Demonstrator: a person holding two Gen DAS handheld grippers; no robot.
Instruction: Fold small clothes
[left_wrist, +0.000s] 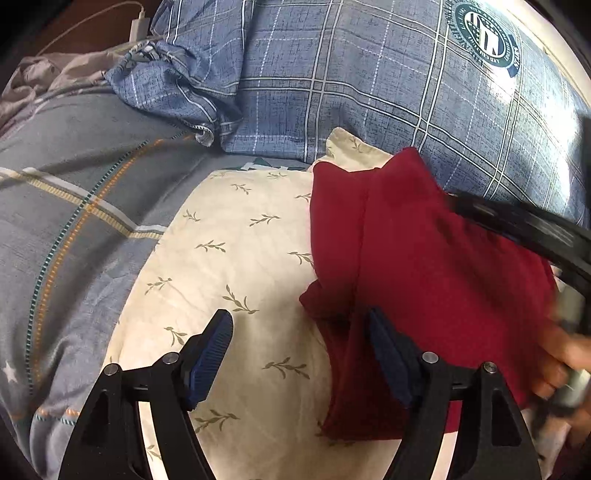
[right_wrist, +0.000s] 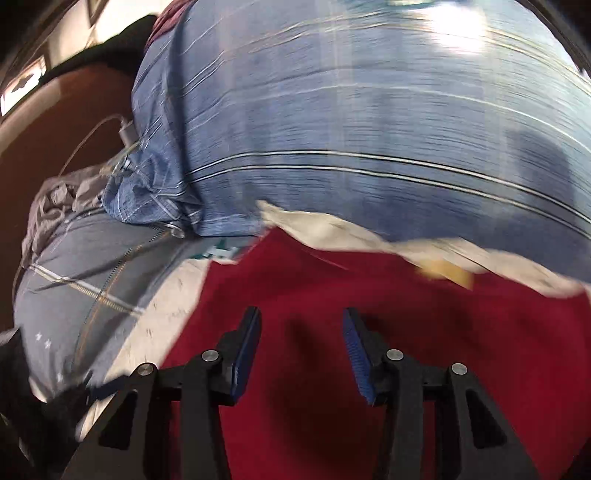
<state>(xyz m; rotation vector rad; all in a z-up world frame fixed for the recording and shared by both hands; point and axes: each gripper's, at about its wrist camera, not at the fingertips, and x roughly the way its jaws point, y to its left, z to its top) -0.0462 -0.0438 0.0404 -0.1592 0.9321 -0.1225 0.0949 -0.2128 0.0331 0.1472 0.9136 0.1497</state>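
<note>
A dark red garment (left_wrist: 424, 266) lies folded on a cream pillow with a leaf print (left_wrist: 229, 258). My left gripper (left_wrist: 299, 332) is open at the garment's left edge; its right finger (left_wrist: 388, 350) lies against the red cloth and its left finger (left_wrist: 210, 350) is over the pillow. My right gripper (right_wrist: 301, 332) is open, low over the red garment (right_wrist: 369, 295), with nothing between its fingers. The right wrist view is blurred by motion. The other gripper's black body (left_wrist: 535, 236) and a hand (left_wrist: 565, 362) show at the right in the left wrist view.
A blue plaid duvet (left_wrist: 369, 74) with a round green badge (left_wrist: 484, 33) is heaped behind the pillow. A grey-blue sheet with orange stripes (left_wrist: 74, 221) lies at the left. A white charger and cable (left_wrist: 138, 27) lie at the far left edge.
</note>
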